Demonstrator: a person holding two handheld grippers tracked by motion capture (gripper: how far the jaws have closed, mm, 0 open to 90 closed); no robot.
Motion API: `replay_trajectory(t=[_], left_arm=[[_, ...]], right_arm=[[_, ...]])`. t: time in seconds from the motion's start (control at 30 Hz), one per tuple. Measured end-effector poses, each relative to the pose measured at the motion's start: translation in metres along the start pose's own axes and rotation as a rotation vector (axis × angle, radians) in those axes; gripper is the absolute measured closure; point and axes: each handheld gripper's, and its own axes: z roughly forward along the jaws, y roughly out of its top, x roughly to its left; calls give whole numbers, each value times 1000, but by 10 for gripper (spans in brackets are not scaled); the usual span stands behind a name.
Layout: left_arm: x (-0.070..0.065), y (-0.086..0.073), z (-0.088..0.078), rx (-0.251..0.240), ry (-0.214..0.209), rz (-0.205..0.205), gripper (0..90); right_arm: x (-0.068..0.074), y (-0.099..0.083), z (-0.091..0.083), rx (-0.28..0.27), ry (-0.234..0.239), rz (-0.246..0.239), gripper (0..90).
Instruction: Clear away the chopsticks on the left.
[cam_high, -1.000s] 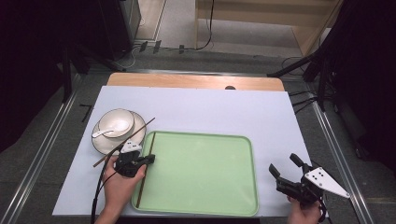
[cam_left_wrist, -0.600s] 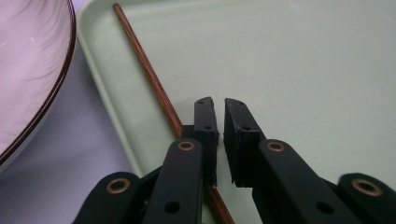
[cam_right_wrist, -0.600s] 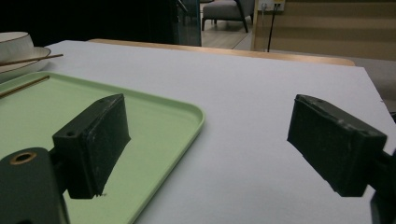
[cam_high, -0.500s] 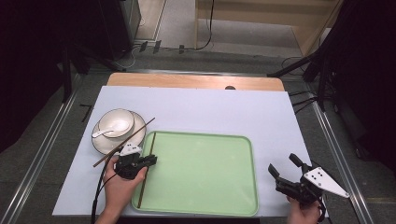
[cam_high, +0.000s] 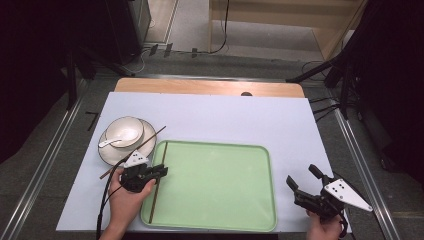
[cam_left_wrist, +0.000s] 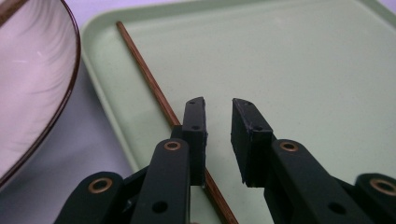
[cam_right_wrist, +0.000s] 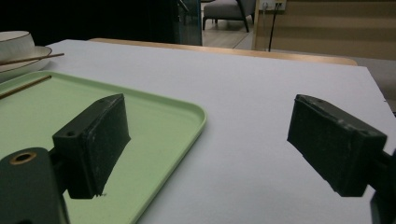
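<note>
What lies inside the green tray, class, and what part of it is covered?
One brown chopstick lies inside the tray along its left edge. The left gripper above hides a short stretch of it. The rest of the tray floor is bare.

A wooden table (cam_high: 210, 86) under white sheet (cam_high: 225, 117), chair (cam_right_wrist: 224, 11) beyond.

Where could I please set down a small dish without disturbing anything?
The green tray is bare right of the chopstick along its left edge. The white sheet is free beyond the tray's far rim. The near-left is crowded: plate, bowl, spoon, second chopstick, left gripper.
</note>
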Motion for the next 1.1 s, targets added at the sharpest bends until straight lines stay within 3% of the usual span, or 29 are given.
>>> replay_trajectory(t=[0.27,0.43,0.67,0.77,0.9,1.1], left_arm=[[11,5,-22,-49,22,11,741],[33,6,-45,-74,84,9,734],[56,4,-64,-86,147,-4,732],[68,5,-70,-78,175,-3,728],[74,5,-70,-65,186,-2,721],[80,5,-57,12,189,1,709]], right_arm=[[0,0,-1,-4,-3,4,130],[0,0,-1,-5,-2,3,130],[-1,0,-1,-3,-5,4,130],[0,0,0,-2,-4,-1,130],[1,0,1,1,-2,-1,130],[1,0,0,0,-4,1,130]])
